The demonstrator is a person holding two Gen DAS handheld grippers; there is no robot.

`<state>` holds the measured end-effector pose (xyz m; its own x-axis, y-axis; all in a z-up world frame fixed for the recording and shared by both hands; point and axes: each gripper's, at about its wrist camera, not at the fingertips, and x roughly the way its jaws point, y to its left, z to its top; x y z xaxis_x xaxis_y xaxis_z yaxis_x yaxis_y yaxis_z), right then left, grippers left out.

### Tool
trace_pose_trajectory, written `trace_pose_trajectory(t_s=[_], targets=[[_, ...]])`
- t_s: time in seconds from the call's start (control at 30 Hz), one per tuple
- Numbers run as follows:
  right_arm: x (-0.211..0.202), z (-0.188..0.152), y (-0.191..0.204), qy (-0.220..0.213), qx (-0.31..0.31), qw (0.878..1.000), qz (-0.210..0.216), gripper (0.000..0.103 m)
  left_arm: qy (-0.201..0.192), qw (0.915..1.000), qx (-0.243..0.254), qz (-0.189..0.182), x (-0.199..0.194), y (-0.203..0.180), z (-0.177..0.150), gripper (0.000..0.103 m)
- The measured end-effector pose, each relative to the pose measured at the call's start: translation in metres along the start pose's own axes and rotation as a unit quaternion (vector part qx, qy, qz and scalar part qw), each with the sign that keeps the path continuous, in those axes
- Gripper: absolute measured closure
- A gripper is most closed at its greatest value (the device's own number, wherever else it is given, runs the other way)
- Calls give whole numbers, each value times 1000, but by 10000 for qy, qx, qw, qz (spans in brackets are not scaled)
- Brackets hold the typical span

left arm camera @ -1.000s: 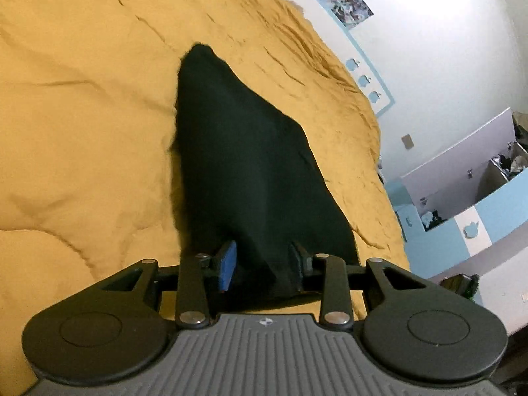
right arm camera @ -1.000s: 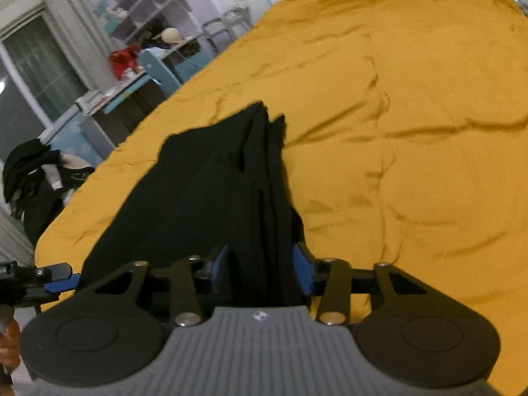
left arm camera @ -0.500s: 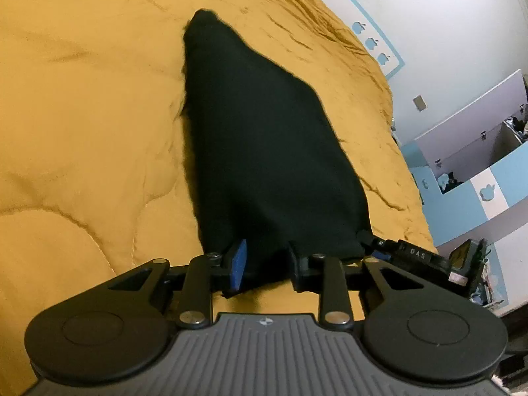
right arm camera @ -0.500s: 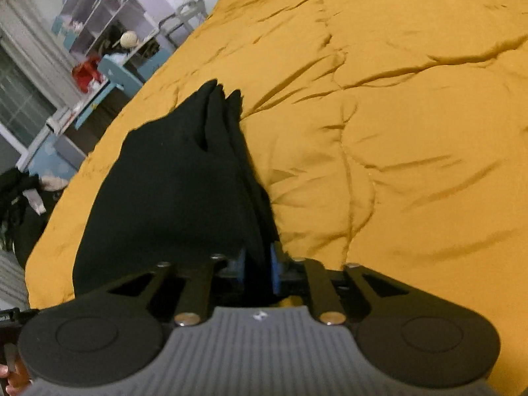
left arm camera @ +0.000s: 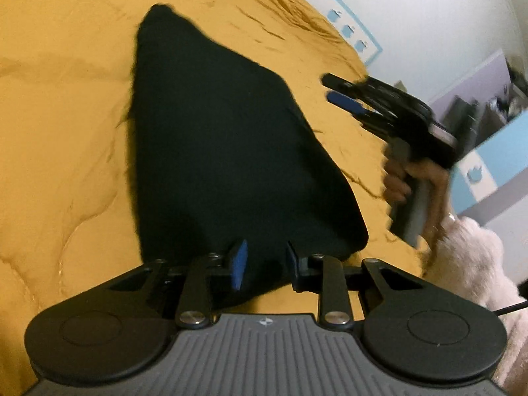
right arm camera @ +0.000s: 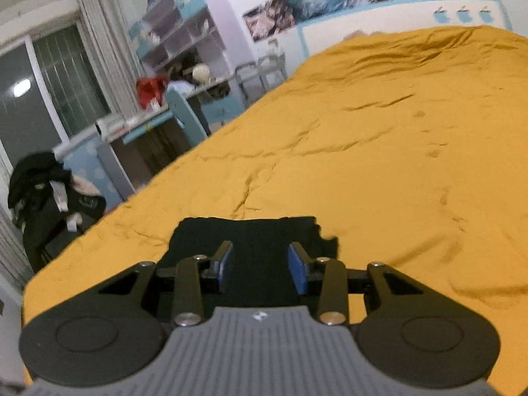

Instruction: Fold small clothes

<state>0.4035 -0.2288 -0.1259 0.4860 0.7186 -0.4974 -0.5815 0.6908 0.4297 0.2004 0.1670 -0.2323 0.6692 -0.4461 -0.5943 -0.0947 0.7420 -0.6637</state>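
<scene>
Lying flat on yellow bedspread [left arm camera: 59,132], black garment [left arm camera: 214,151], left gripper [left arm camera: 264,264] released, right gripper [left arm camera: 333,94] raised, released

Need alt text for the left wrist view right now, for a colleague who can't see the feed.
A black garment lies flat on the mustard-yellow bedspread, its near edge between the open jaws of the left gripper. To the right, the right gripper, also open and blurred, hangs above the bedspread clear of the cloth.
</scene>
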Motion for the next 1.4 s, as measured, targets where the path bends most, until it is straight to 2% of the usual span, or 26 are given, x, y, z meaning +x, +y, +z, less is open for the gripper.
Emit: trace_pose_trajectory(t_s=[0.07, 0.13, 0.23, 0.3, 0.37, 0.5, 0.53, 0.6, 0.63, 0.73, 0.83, 0.9, 0.97, 1.1, 1.2, 1.33, 1.4], targets=[[23, 3, 0, 141, 104, 9998, -9, 69, -20, 9997, -178, -138, 0, 9, -2, 72], [42, 1, 0, 324, 119, 9994, 33, 69, -29, 9998, -143, -163, -1, 13, -3, 72], [70, -5, -2, 648, -43, 9977, -202, 71, -55, 9999, -21, -97, 0, 12, -6, 72], [86, -9, -9, 845, -81, 9951, -500, 86, -89, 9999, 123, -38, 1, 3, -5, 72], [94, -15, -13, 857, -57, 9946, -574, 90, -142, 9996, 240, 34, 1, -1, -8, 72], [96, -17, -8, 871, -249, 9938, -648, 90, -228, 9991, 339, 110, 0, -6, -13, 72], [89, -16, -7, 827, -225, 9942, -651, 89, -234, 9993, 271, 84, 0, -4, -9, 72], [65, -14, -1, 627, -152, 9966, -515, 72, -280, 9995, 122, 11, -5, -2, -5, 72], [49, -17, 4, 494, -151, 9980, -376, 69, -375, 9993, 88, -16, -11, -4, -3, 72], [-6, -28, 23, 294, -346, 9989, 68, 68, -643, 9979, 95, -36, -25, -5, -5, 72], [-51, -52, 36, 471, -518, 9971, 299, 66, -624, 9980, -21, -119, -29, -3, -5, 72], [-71, -72, 38, 601, -544, 9965, 208, 65, -509, 9986, -74, -88, -25, 0, -7, 72], [-82, -90, 36, 643, -619, 9960, -73, 65, -475, 9988, -77, -8, -21, 2, -9, 72], [-84, -125, 18, 803, -653, 9925, -653, 66, -460, 9988, -153, -31, -18, 5, -13, 72], [-88, -140, 5, 703, -583, 9939, -615, 66, -417, 9990, -138, 20, -16, 6, -14, 74], [-87, -135, 5, 768, -491, 9937, -651, 65, -433, 9990, -25, 133, -22, -6, -8, 74], [-95, -130, 12, 649, -418, 9949, -654, 56, -592, 9979, 165, 185, -30, -21, -6, 73]])
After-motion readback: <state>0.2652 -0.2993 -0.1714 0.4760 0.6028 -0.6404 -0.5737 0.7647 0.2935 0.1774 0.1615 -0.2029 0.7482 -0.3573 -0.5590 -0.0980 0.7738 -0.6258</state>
